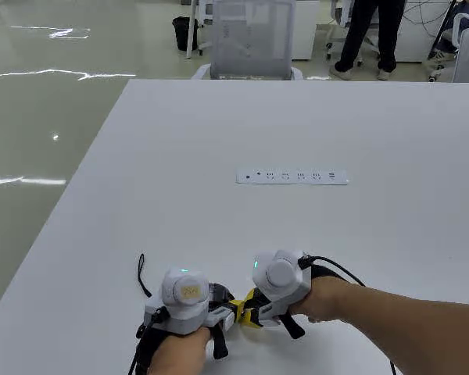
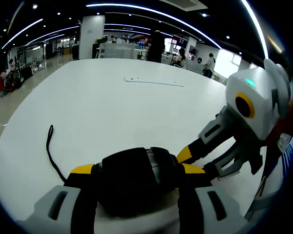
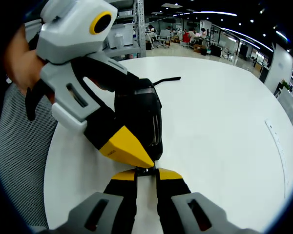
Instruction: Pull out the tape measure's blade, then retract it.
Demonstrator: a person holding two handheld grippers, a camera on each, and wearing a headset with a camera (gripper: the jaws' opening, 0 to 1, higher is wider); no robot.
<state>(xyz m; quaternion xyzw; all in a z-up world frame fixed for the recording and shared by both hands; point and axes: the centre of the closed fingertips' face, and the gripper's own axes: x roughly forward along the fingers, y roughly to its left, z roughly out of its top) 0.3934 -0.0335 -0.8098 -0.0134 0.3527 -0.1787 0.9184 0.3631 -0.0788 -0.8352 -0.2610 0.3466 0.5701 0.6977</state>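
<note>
Tape measure (image 2: 136, 178): black case low over the white table (image 1: 297, 125) at its near edge, clamped across its sides by the left hand-held gripper (image 2: 136, 170), whose yellow-tipped jaws press on it. The right hand-held gripper (image 3: 146, 173) meets it head-on, jaws drawn almost together on the small dark blade tip (image 3: 145, 170) at the case's mouth. A black strap (image 2: 50, 146) trails from the case across the table. A power strip (image 1: 292, 176) lies well apart, mid-table.

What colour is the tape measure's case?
Black. The tape measure shows best in the right gripper view, with a black strap trailing from it.
</note>
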